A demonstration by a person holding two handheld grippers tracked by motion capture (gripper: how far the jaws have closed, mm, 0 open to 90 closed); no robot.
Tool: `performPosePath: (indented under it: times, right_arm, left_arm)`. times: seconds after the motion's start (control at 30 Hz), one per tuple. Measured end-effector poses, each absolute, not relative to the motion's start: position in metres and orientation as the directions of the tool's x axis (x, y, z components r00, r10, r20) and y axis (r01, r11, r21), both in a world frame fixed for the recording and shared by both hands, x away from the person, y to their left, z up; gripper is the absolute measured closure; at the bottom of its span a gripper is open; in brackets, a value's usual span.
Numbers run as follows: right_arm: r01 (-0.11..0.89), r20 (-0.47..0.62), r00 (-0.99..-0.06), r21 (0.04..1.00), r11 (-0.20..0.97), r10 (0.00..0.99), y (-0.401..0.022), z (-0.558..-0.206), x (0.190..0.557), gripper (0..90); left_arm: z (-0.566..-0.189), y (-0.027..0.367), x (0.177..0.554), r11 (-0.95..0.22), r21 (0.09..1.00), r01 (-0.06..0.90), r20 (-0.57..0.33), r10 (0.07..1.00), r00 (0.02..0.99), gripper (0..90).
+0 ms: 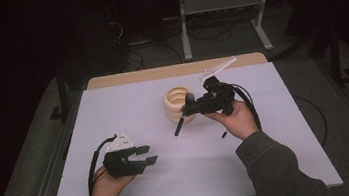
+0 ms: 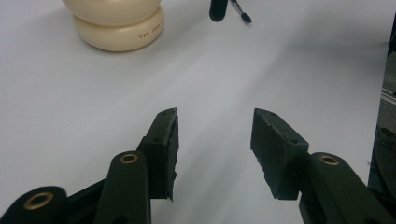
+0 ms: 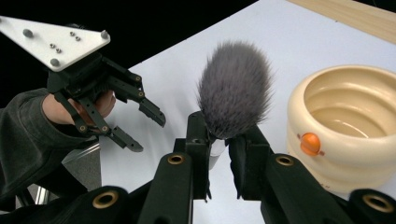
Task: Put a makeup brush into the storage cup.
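Observation:
My right gripper (image 1: 187, 109) (image 3: 218, 140) is shut on a makeup brush just below its fluffy grey bristles (image 3: 236, 88). The brush's dark handle (image 1: 178, 126) hangs down toward the table, and its tip (image 2: 217, 9) is seen from my left gripper view. The brush is held beside a cream ribbed pot (image 1: 178, 105) (image 3: 345, 121) (image 2: 116, 23) that stands upright with its mouth open. My left gripper (image 1: 149, 154) (image 2: 215, 126) (image 3: 140, 130) hovers low at the front left of the white table (image 1: 173, 184), open, with nothing between its pads.
A small thin black brush (image 1: 223, 135) (image 2: 242, 14) lies on the white surface just right of the pot. A wooden strip (image 1: 124, 77) marks the table's far edge. Metal frame legs (image 1: 184, 31) and cables stand on the floor beyond.

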State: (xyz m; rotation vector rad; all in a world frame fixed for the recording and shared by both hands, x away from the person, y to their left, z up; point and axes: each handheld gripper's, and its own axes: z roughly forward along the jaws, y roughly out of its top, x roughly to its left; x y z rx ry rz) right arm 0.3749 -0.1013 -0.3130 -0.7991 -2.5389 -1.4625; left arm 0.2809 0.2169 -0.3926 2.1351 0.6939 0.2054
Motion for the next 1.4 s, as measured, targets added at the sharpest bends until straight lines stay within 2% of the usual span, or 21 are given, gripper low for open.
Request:
performPosePath:
  times: [1.4]
  right_arm:
    - [0.506, 0.289, -0.808, 0.788, 0.351, 0.514, -0.097, -0.264, 0.435, 77.2]
  left_arm:
    - [-0.39, 0.228, 0.284, -0.451, 0.788, 0.418, -0.104, 0.572, 0.814, 46.0]
